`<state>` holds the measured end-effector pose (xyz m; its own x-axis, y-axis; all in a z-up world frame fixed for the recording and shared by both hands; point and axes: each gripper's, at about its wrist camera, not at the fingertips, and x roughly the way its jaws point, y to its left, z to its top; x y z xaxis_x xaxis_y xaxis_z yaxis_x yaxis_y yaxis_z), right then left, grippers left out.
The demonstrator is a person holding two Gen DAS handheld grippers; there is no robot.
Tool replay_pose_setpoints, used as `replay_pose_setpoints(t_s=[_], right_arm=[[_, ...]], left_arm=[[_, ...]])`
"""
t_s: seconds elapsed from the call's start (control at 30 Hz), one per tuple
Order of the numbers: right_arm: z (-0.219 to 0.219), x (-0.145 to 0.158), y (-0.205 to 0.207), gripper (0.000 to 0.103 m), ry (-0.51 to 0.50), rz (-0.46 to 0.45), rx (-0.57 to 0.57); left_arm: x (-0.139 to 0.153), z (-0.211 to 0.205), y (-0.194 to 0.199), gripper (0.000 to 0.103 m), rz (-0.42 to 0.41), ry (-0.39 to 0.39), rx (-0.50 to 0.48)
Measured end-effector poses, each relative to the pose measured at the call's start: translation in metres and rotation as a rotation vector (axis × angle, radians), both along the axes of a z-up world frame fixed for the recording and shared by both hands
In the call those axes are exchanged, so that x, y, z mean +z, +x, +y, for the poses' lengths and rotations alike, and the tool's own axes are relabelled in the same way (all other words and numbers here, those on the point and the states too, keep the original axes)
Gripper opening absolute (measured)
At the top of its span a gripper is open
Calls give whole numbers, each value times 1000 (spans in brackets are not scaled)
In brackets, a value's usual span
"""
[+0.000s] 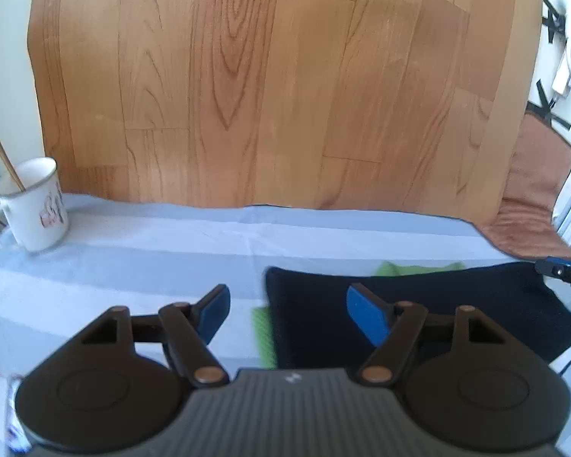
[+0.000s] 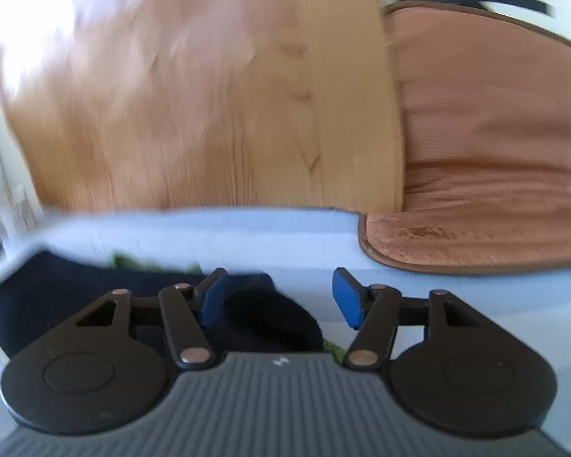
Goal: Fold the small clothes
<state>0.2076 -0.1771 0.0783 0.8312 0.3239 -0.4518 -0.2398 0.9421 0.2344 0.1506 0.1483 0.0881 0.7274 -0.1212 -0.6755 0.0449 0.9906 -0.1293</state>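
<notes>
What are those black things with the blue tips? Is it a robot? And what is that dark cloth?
No robot: a person holds two pinching tools, each with a camera looking along its fingers. One picture is from the left gripper, the other from the right gripper. Both stand open and hold nothing. Below them, on a pale blue cloth, lies a black garment with something green under it. A white mug with a stick in it stands to the left.

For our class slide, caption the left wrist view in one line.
Open left hand-held gripper above a black garment on a blue cloth, mug nearby.
</notes>
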Motion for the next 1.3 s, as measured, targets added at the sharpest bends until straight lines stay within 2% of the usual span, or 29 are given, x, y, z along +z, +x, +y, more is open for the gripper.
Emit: replay_pose_setpoints(t_s=[0.07, 0.13, 0.2, 0.23, 0.3, 0.37, 0.5, 0.57, 0.67, 0.83, 1.3], right_arm=[[-2, 2, -6, 63, 46, -20, -9], [2, -3, -9, 63, 10, -16, -1], [5, -21, 3, 62, -89, 65, -60], [-2, -31, 10, 63, -89, 116, -87], [-25, -41, 9, 65, 94, 154, -131], [-37, -42, 2, 66, 188, 150, -164], [-43, -52, -19, 67, 283, 86, -195], [-45, -51, -24, 73, 317, 60, -194], [-55, -52, -26, 77, 392, 59, -226], [-76, -58, -30, 77, 523, 51, -276], [-75, -57, -35, 79, 516, 38, -291]], left_arm=[[-5, -15, -6, 70, -34, -6, 10], [-13, -31, -9, 70, -42, -5, 8], [-30, -50, -6, 69, 0, 45, 17], [-39, -58, -4, 68, 26, 73, 24], [-58, -69, -3, 72, 24, 138, 31], [-64, -71, -11, 75, -29, 159, 37], [-67, -68, -12, 79, -62, 137, 35], [-67, -63, -12, 84, -64, 103, 25], [-67, -64, -11, 92, -64, 85, 8], [-66, -64, -14, 98, -62, 70, -8], [-67, -66, -16, 99, -66, 77, -10]])
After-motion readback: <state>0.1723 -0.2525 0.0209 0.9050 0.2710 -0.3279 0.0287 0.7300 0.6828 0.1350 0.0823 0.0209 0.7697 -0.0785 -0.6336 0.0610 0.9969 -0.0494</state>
